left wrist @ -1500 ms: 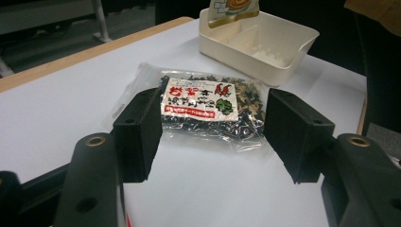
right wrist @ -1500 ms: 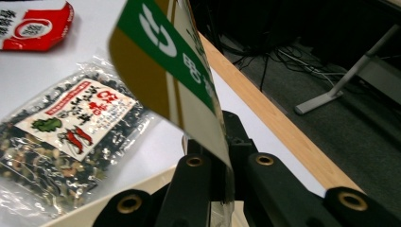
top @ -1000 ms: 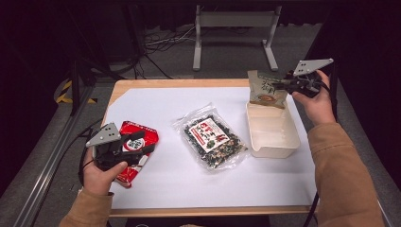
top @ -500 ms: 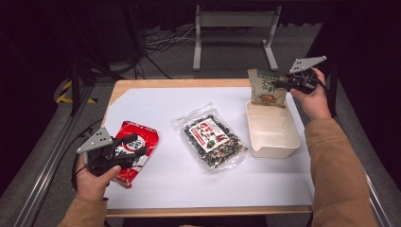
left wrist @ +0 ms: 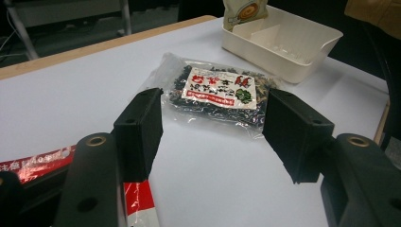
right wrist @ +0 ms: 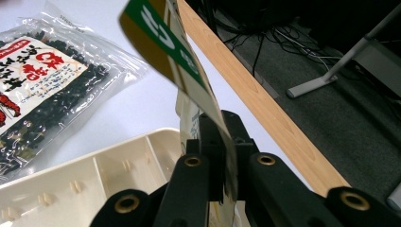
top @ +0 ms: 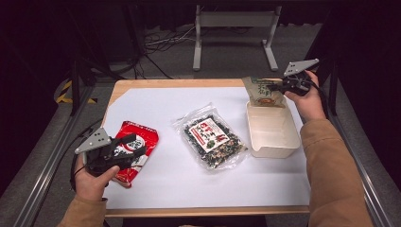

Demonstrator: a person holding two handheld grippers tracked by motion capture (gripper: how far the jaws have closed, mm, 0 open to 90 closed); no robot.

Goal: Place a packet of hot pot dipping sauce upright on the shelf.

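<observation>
We see the right gripper (top: 278, 87) with its black fingers (right wrist: 215, 142) pressed flat together on the edge of a tan paper pouch with a green band and printed label (top: 263, 91), which is pinched between them and hangs upright; its lower end dips at the far end of a cream rectangular plastic tray (top: 283, 142), though we cannot tell whether it touches the tray floor. In the right gripper view the same pouch (right wrist: 165, 42) rises from between the closed fingers, with the tray's ribbed inner wall (right wrist: 94, 175) just below. The tray sits near the table's right edge, its far end close to the far right corner. Our left gripper (top: 124, 147) has its fingers (left wrist: 139, 130) standing well apart with nothing between them; it hovers over a glossy red snack bag with white lettering (top: 142, 137), which lies flat close to the left edge of the table toward the near side. In the left gripper view a strip of that red bag (left wrist: 33, 163) shows beneath the left finger. Between the two grippers, near the table's middle, lies a clear plastic bag of dark dried pieces with a white and red label (top: 213, 138), set at a slant and just beside the tray's left wall without touching it. All of this rests on the white sheet covering the wooden table (top: 189, 84), whose bare wood shows along the far edge.
</observation>
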